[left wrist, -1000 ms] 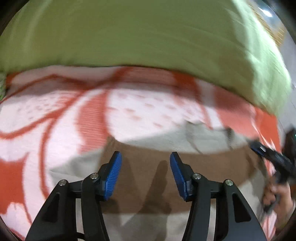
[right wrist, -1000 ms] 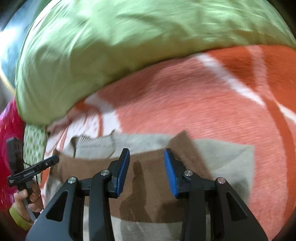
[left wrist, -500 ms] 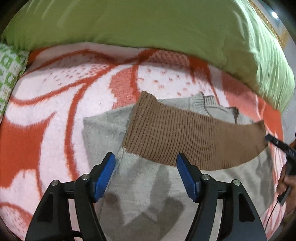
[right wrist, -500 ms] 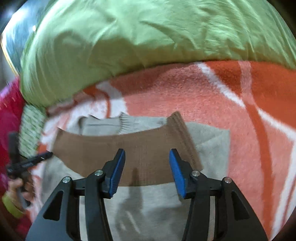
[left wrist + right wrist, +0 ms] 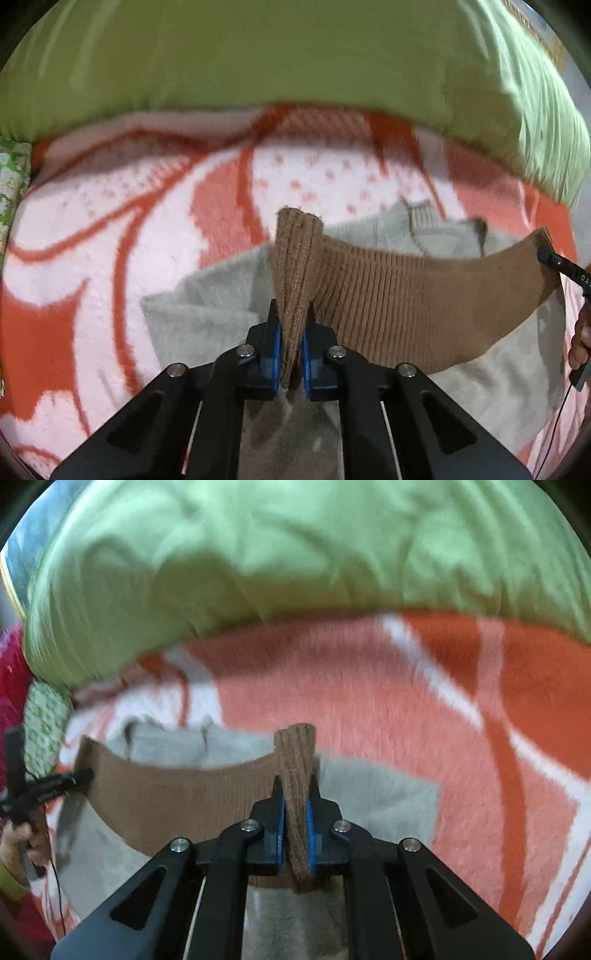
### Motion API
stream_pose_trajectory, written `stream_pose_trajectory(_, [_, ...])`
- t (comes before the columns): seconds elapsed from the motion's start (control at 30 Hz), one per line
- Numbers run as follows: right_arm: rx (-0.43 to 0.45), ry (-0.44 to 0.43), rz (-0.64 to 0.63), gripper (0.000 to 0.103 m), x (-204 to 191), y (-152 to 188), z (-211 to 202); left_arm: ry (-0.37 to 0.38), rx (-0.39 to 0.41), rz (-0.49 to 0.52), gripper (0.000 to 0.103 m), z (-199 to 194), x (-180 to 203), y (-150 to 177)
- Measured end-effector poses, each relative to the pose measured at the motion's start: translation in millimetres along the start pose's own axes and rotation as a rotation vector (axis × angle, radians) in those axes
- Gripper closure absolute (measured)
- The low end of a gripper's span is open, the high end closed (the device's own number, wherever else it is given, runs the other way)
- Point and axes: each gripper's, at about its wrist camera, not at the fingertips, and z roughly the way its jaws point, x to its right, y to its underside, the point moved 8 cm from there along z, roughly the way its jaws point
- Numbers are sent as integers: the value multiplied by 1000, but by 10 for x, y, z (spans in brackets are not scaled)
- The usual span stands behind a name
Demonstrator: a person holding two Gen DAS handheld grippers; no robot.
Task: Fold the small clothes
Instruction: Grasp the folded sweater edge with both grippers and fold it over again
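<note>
Pinching a fold of brown ribbed knit, the left gripper [image 5: 291, 350] sits at the bottom centre of the left wrist view, its blue pads [image 5: 274, 354] clenched on the cloth so that a ridge of it stands up above the jaws. That knit is the brown ribbed band [image 5: 424, 299] of a small grey sweater [image 5: 207, 306], which lies on an orange and white patterned blanket [image 5: 92, 266] in the middle of the frame. From the ridge the band stretches across to the right edge, where the other gripper's dark finger meets its far corner. The sweater's ribbed neckline [image 5: 421, 218] shows above the band at centre right. A green quilt [image 5: 258, 55] fills the top of the frame. In the right wrist view the right gripper [image 5: 295, 834] is likewise clamped on a bunched end of the brown band at bottom centre, and the band runs left to the left gripper's tip at the left edge, where a hand [image 5: 18, 845] grips its handle. Grey sweater fabric shows to the right of the jaws and below them, and the green quilt spans the top.
</note>
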Motion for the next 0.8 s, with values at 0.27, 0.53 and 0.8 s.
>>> stream_pose_trajectory(0.27, [-61,98,66,91,297,-19,333,-73,-46,-25,85,216,-72,-40])
stream_pose_trajectory(0.53, [17,-120,81,82,-220,338,-495,85,-26,-111,69,-622,-55,555])
stream_pose_trajectory(0.8, [-362,-507,-120,82,-1607,1594,-257,200,-140,-144,69,-919,342,1688])
